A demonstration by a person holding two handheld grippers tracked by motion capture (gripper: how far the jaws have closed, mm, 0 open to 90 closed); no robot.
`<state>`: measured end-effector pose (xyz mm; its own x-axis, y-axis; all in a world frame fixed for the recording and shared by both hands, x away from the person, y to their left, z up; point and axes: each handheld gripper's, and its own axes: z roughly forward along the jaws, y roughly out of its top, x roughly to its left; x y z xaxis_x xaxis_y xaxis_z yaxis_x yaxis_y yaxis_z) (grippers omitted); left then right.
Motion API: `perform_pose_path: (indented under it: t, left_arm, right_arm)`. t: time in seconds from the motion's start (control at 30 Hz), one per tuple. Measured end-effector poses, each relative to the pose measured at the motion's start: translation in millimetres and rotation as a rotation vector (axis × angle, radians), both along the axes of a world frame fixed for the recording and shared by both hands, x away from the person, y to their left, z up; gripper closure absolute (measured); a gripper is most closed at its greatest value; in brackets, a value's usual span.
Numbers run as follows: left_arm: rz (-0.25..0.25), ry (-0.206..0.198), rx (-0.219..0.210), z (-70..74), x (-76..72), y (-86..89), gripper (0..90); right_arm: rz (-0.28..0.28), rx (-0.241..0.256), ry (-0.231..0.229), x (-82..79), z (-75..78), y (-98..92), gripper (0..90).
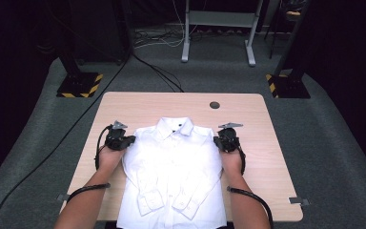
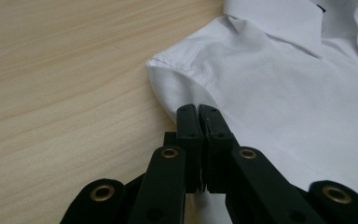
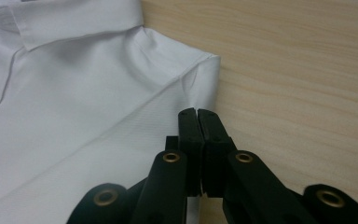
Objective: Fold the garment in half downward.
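A white button-up shirt [image 1: 171, 162] lies flat, front up, on the light wooden table [image 1: 124, 102], its sleeves folded in over the chest and its collar [image 1: 174, 125] toward the far side. My left gripper [image 1: 131, 139] sits at the shirt's left shoulder edge. In the left gripper view its jaws [image 2: 198, 109] are pressed together over the sleeve seam of the shirt [image 2: 284, 93], with a sliver of white cloth between them. My right gripper [image 1: 216, 140] mirrors it at the other shoulder, jaws [image 3: 198, 113] shut on the edge of the shirt [image 3: 74, 116].
A round cable hole [image 1: 214, 104] sits near the table's far edge. Bare wood flanks the shirt on both sides. Beyond the table are a grey desk frame [image 1: 218, 28], two black stands with striped bases [image 1: 80, 85] [image 1: 288, 86], and cables on the carpet.
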<state>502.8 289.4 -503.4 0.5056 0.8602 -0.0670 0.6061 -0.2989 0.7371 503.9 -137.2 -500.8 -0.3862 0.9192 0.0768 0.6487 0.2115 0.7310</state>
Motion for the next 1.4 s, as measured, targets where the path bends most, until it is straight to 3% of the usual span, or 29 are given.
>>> perform_pose_path:
  t: [0.13,0.27,0.6,0.87,1.4]
  left_arm:
    - [0.001,-0.005,0.008,0.6,-4.8,0.5,87.2]
    - [0.002,-0.028,0.004,5.4,-9.8,2.0,87.2]
    - [0.005,-0.126,0.005,47.9,-14.6,11.1,87.3]
    - [0.01,-0.19,0.012,74.5,-15.9,11.8,87.3]
    - [0.008,-0.264,0.025,106.8,-12.8,4.8,87.3]
  right_arm:
    - [0.015,-0.032,-0.008,-3.4,4.0,1.7,89.4]
    - [0.02,-0.027,-0.029,-8.6,9.0,2.1,89.5]
    - [0.06,-0.026,-0.14,-13.4,53.3,6.7,89.5]
    - [0.084,-0.047,-0.198,-14.1,86.0,9.8,89.5]
    - [0.072,-0.024,-0.244,-16.9,109.2,3.5,89.5]
